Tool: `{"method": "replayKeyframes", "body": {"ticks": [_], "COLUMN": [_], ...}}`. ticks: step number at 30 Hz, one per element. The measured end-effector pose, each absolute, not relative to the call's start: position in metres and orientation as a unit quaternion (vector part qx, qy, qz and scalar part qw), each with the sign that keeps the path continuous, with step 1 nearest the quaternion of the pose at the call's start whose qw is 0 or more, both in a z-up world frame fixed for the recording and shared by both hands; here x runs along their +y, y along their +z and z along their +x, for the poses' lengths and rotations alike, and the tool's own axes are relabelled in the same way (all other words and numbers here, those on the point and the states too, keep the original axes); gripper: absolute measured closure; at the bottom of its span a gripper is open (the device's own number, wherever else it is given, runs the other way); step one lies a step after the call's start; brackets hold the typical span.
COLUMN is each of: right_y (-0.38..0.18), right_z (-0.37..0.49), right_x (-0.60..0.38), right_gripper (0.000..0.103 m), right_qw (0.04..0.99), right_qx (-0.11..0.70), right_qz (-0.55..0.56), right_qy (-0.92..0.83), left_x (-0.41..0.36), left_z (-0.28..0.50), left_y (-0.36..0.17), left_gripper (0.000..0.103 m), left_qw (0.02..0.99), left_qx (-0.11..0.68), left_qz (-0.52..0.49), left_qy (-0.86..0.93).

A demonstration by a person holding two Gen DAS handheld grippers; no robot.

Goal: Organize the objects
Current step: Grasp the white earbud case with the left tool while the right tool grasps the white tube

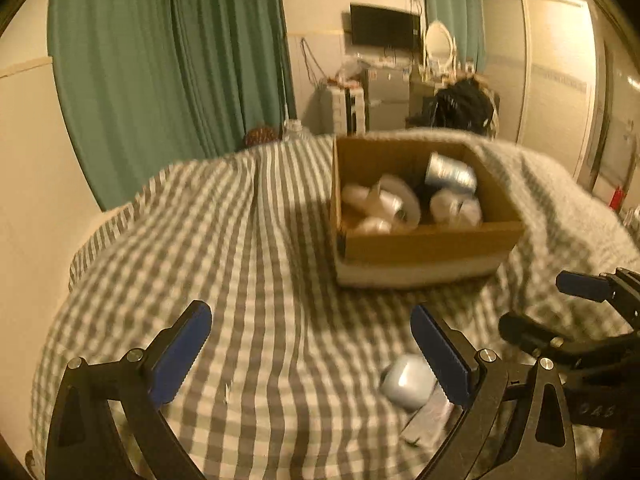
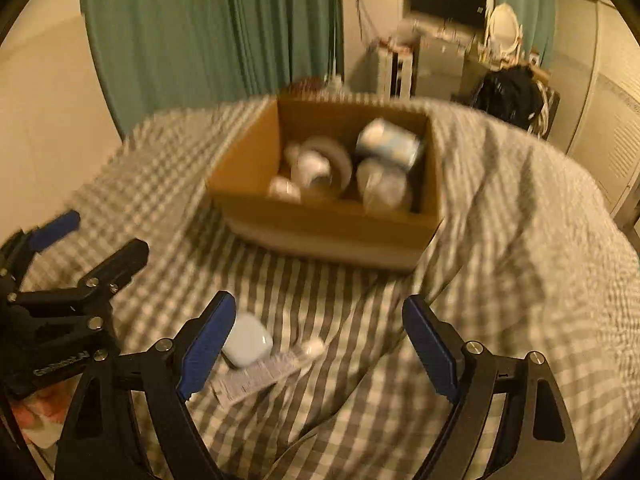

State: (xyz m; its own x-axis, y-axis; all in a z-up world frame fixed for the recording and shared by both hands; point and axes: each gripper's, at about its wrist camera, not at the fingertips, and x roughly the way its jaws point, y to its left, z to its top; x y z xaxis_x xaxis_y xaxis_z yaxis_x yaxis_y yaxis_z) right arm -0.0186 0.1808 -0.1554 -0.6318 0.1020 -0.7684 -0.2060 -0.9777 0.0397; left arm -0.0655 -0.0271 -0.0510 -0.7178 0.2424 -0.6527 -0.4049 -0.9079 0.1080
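A small white rounded case (image 1: 407, 381) (image 2: 246, 340) lies on the checked bedcover, on top of a flat white tube (image 2: 272, 372) (image 1: 430, 416). My left gripper (image 1: 310, 344) hangs open just above the cover, with the case close inside its right finger. My right gripper (image 2: 320, 344) is open too, and the case sits by its left finger (image 2: 208, 344). Each gripper shows at the edge of the other's view: left gripper (image 2: 88, 244), right gripper (image 1: 556, 308). Beyond them stands an open cardboard box (image 1: 424, 240) (image 2: 320, 228) holding several white rolls and a pale blue can (image 1: 450, 172) (image 2: 390, 142).
The grey-and-white checked cover (image 1: 260, 240) is rumpled and rises in folds at the right (image 2: 520, 220). Green curtains (image 1: 168, 60) hang behind the bed. A cluttered desk with a screen (image 1: 384, 26) and a mirror stands at the back wall.
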Motion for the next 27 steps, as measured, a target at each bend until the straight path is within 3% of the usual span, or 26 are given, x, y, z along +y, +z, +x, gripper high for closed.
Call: {"method": "replayKeyframes", "body": {"ticks": [7, 11, 20, 27], "right_y": [-0.221, -0.249, -0.276, -0.261], "right_z": [-0.029, -0.041, -0.061, -0.045], "right_x": [0.178, 0.180, 0.175, 0.175], "right_gripper": [0.025, 0.039, 0.041, 0.062], "right_qw": [0.070, 0.071, 0.056, 0.048], "right_qx": [0.073, 0.080, 0.103, 0.107], "right_qz": [-0.501, -0.538, -0.561, -0.533], "right_qy": [0.859, 0.836, 0.819, 0.838], "left_x": [-0.027, -0.027, -0.027, -0.031], "left_z": [-0.078, -0.081, -0.089, -0.088], "left_y": [-0.089, -0.093, -0.105, -0.105], "left_gripper": [0.001, 0.001, 0.001, 0.001], "left_qw": [0.169, 0.171, 0.152, 0.152], "left_qx": [0.140, 0.137, 0.139, 0.124], "left_qz": [-0.374, -0.382, -0.402, -0.408], "left_qy": [0.901, 0.898, 0.892, 0.892]}}
